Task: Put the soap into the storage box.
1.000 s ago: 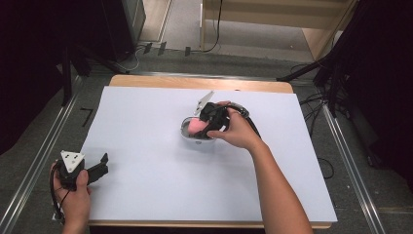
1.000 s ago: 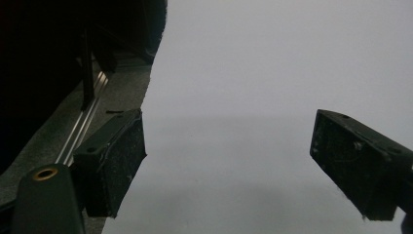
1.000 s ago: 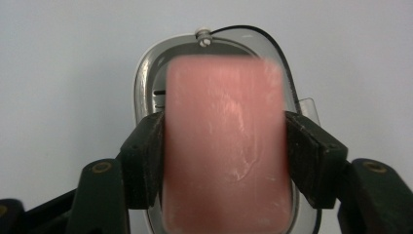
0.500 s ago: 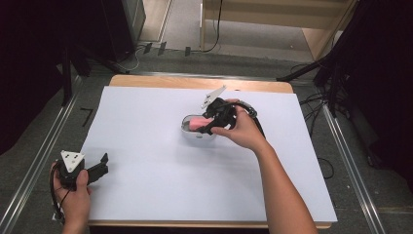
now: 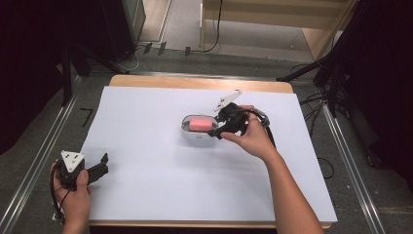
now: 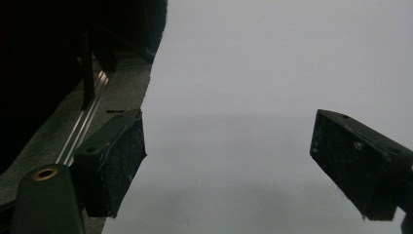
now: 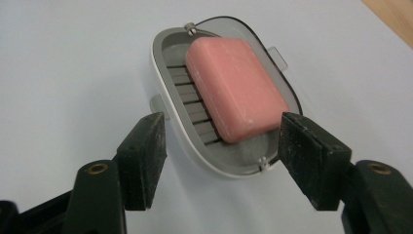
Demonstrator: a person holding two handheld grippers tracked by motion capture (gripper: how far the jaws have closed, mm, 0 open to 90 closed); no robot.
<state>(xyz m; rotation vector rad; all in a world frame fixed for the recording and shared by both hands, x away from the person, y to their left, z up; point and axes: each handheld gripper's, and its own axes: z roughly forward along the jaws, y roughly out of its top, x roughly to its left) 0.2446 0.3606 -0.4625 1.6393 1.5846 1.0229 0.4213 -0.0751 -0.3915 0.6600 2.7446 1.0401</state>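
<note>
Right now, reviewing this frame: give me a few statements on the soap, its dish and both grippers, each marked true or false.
1. The pink soap bar lies in the grey soap dish. True.
2. The right gripper is shut on the soap. False: its jaws stand open on either side of the dish's near end.
3. The left gripper sits at the table's near left corner, open and holding nothing. True.
4. The soap dish stands on bare wood. False: it rests on the white sheet.
</note>
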